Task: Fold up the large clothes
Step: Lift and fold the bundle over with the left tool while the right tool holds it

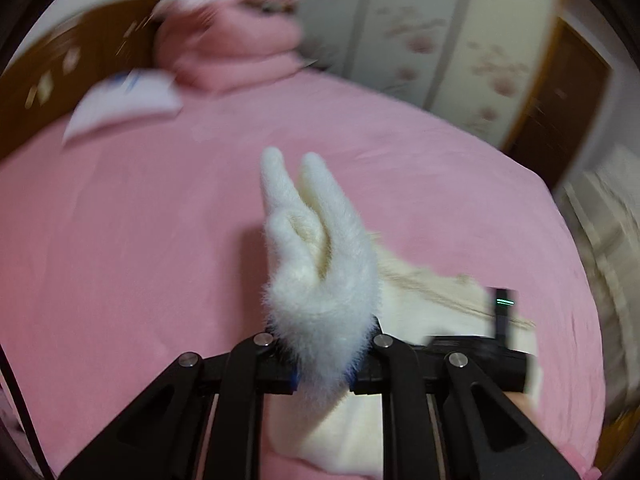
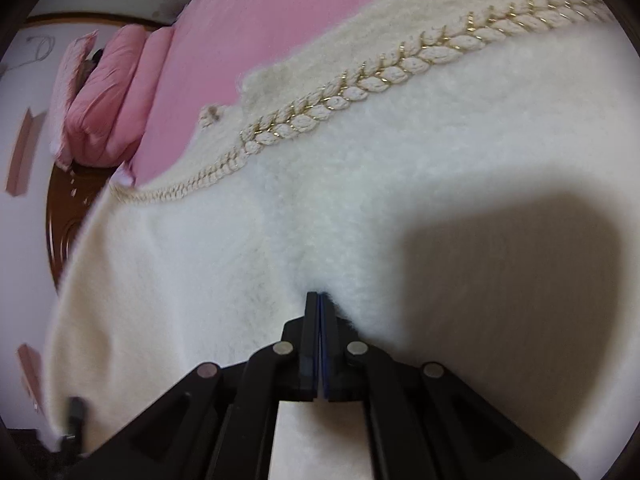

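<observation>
A fluffy cream-white sweater [image 2: 360, 200] with a braided gold-flecked trim [image 2: 344, 100] lies on a pink bed sheet [image 2: 260, 20]. My left gripper [image 1: 322, 344] is shut on a bunched fold of the sweater [image 1: 316, 248], which sticks up past the fingers in two fuzzy lobes above the bed [image 1: 120, 240]. More of the sweater [image 1: 420, 300] trails down to the right beneath it. My right gripper [image 2: 320, 300] is shut, its tips pinching the sweater's pile, which puckers around them. A black device with a green light [image 1: 502, 320] shows at the right of the left wrist view.
Stacked pink bedding [image 1: 232, 52] and a white folded item [image 1: 124, 100] sit by the wooden headboard [image 1: 60, 68]. Flower-patterned wardrobe doors [image 1: 420, 32] stand beyond the bed. The pink pillows [image 2: 108, 92] also show at the left of the right wrist view.
</observation>
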Available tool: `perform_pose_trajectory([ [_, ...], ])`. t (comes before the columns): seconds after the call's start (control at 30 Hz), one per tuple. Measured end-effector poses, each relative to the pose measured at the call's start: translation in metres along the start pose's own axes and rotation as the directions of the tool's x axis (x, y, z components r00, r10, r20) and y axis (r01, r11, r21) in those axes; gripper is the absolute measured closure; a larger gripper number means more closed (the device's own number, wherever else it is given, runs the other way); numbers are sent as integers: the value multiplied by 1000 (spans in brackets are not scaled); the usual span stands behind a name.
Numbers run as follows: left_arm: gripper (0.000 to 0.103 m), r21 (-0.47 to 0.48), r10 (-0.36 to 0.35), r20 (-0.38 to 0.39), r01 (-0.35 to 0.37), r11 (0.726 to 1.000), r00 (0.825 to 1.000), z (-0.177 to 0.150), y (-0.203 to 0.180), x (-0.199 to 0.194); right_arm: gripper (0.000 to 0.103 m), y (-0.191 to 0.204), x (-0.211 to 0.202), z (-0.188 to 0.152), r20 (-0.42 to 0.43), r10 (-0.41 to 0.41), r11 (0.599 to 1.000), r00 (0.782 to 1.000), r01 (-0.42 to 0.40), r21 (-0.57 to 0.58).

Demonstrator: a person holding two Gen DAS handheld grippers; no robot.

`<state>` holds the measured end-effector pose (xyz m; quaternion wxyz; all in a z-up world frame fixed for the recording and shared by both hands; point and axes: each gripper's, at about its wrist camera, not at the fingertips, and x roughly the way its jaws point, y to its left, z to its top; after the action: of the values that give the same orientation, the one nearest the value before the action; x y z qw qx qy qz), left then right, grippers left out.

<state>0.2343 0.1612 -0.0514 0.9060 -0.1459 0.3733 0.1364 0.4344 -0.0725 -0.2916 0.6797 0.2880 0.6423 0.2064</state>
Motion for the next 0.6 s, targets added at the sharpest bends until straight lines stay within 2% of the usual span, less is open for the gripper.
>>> perform_pose_trajectory([
  [0.07,90,83,-44,30,41,996,999,-5,-43,-19,103,-2,-3,2,-23,17,1000,1000,-17,-21],
  [0.13,90,163,-105,24,100,982,994,-20,-79,-37,103,-7,-6,3,-46,50,999,998,-51,-17],
  [0.23,90,240,-208,-60,216,946,976,-48,-126,-45,103,-21,-11,7,-70,118,993,991,-118,-4],
  [0.27,90,261,-219,-98,237,936,971,-59,-134,-48,103,-27,-13,7,-74,140,990,987,-140,0],
  [0.37,90,332,-194,-126,225,916,973,-80,-157,-45,103,-39,-17,4,-72,198,980,978,-199,-4],
  [0.47,90,372,-186,-133,223,901,973,-80,-168,-40,103,-60,-16,1,-65,294,955,954,-291,51],
  [0.6,90,385,-171,-131,209,899,977,-71,-182,-42,103,-62,-16,2,-59,301,953,952,-299,48],
])
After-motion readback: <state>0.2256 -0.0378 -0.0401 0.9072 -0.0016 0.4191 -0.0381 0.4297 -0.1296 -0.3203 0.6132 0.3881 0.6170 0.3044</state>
